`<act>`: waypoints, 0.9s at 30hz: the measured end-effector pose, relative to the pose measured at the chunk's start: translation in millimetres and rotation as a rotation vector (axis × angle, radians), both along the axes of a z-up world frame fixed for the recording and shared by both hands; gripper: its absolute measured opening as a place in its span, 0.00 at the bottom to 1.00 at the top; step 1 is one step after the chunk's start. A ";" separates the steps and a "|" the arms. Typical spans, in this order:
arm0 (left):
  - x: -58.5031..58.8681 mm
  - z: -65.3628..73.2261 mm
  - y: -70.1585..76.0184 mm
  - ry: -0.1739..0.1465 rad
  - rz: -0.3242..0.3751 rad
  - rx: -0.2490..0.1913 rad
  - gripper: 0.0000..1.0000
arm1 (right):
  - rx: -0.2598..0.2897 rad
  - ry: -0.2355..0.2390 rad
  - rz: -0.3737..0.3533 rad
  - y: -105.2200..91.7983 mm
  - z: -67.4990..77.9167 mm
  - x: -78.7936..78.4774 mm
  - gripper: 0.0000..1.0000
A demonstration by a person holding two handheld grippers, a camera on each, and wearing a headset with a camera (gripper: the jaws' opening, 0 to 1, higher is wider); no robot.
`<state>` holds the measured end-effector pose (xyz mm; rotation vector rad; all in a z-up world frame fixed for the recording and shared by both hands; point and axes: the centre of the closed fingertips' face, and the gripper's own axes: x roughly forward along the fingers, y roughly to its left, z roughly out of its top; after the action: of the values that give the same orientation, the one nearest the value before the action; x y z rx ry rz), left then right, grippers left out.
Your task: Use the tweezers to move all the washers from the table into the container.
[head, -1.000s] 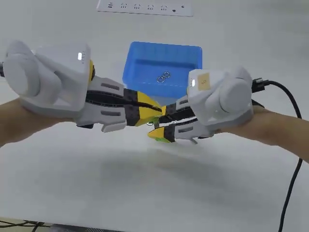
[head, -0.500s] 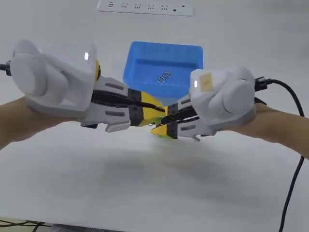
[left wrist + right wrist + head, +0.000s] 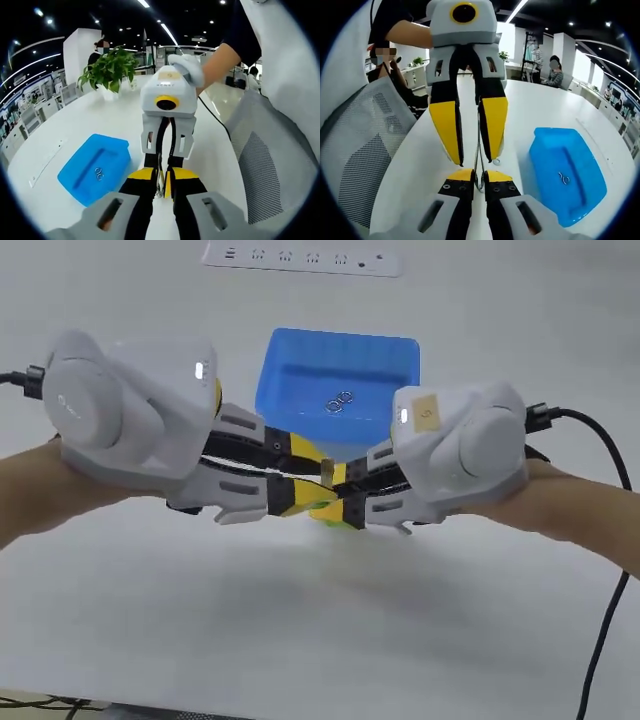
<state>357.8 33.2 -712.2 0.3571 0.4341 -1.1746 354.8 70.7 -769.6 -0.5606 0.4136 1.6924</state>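
Two washers [image 3: 338, 400] are already in, lying side by side on the floor of the blue container [image 3: 290, 380]. In the right gripper view there's a small ring [image 3: 496, 161] on the white table [image 3: 300, 620], just under the meeting jaws. It looks like another washer waiting its turn, though it's tiny.

Now the tweezers [image 3: 479, 145]. They hang level above the table, bridging the two grippers, which face each other nose to nose in front of the container. The right gripper [image 3: 479, 176] has them: its jaws are pinched tight on one end. The left gripper [image 3: 476, 159] straddles the other end with jaws parted, daylight showing on one side of the thin steel, so nothing is squeezed there.

Why that arrangement? By my reading, one gripper anchors the tool while the other sets itself around the arms, either to take it over or to do the pinching. Nothing is being picked yet, because the tool lies flat, not pointed down at the ring. The container sits just behind, a short carry away.
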 end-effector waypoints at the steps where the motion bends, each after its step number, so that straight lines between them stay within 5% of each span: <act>1: 0.0 0.8 0.3 0.000 0.004 -0.003 0.18 | 0.001 0.000 -0.003 0.1 1.3 0.3 0.08; 7: 1.3 10.2 7.7 -0.024 0.041 -0.013 0.21 | 0.000 -0.004 -0.005 1.2 9.0 -2.7 0.08; 16: -9.9 20.4 29.6 -0.017 0.119 -0.050 0.31 | 0.012 -0.036 -0.012 -1.5 31.5 -1.1 0.08; 21: -11.7 28.0 42.0 -0.017 0.209 -0.100 0.47 | 0.017 -0.057 -0.026 -5.3 44.7 3.7 0.08; 27: -15.0 30.9 54.3 -0.036 0.275 -0.098 0.65 | 0.044 -0.085 -0.058 -5.9 70.3 14.2 0.08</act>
<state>342.9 87.6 -681.3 0.2252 0.3799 -0.9163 369.0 64.7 -699.4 -0.5809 0.3282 1.6125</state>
